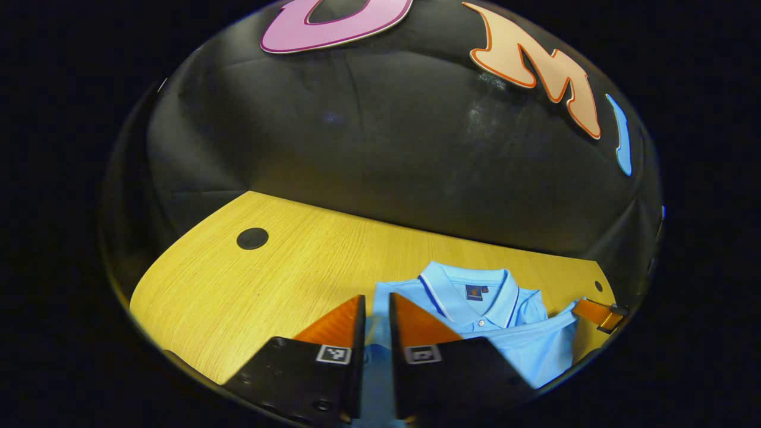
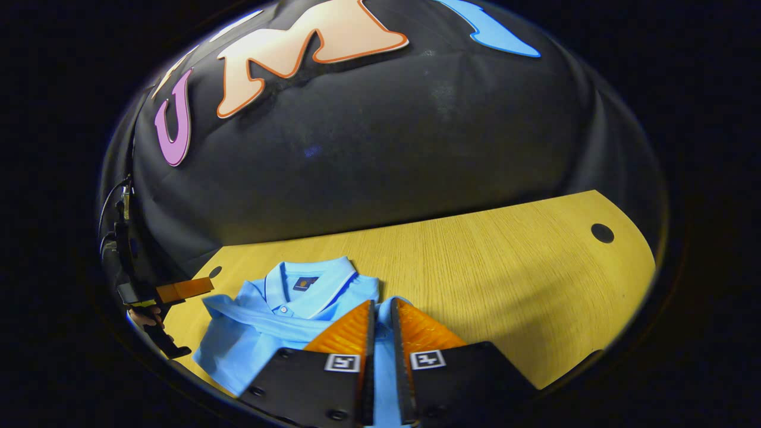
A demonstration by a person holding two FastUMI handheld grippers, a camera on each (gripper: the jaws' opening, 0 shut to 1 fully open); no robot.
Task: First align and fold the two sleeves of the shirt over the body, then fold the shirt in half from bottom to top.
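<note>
- I saw the light blue shirt (image 1: pixel 511 333) lying on the yellow wooden bench (image 1: pixel 285 279), with its collar (image 1: pixel 469 285) turned toward the black wall cloth (image 1: pixel 368 137).
- In the left gripper view, my left tool (image 1: pixel 376 321) was low over the shirt's edge. Its two fingers stood almost together, with a narrow strip of blue cloth showing in the gap. I could not tell if both fingers really pressed on the cloth.
- In the same view the other tool (image 1: pixel 597 313) showed far at the right, just beside the shirt's far sleeve (image 1: pixel 559 318).
- In the right gripper view, my right tool (image 2: pixel 380 324) was placed the same way at the opposite side of the shirt (image 2: pixel 267 333). The fingers were nearly closed and blue cloth showed between them. Whether they pinched it, I could not tell.
- At the left border of that view I saw the other tool (image 2: pixel 184 289) with a hand (image 2: pixel 142 318) holding it, close to the shirt's sleeve (image 2: pixel 217 306).
- A dark round hole (image 1: pixel 252 238) was in the bench, well apart from the shirt.
</note>
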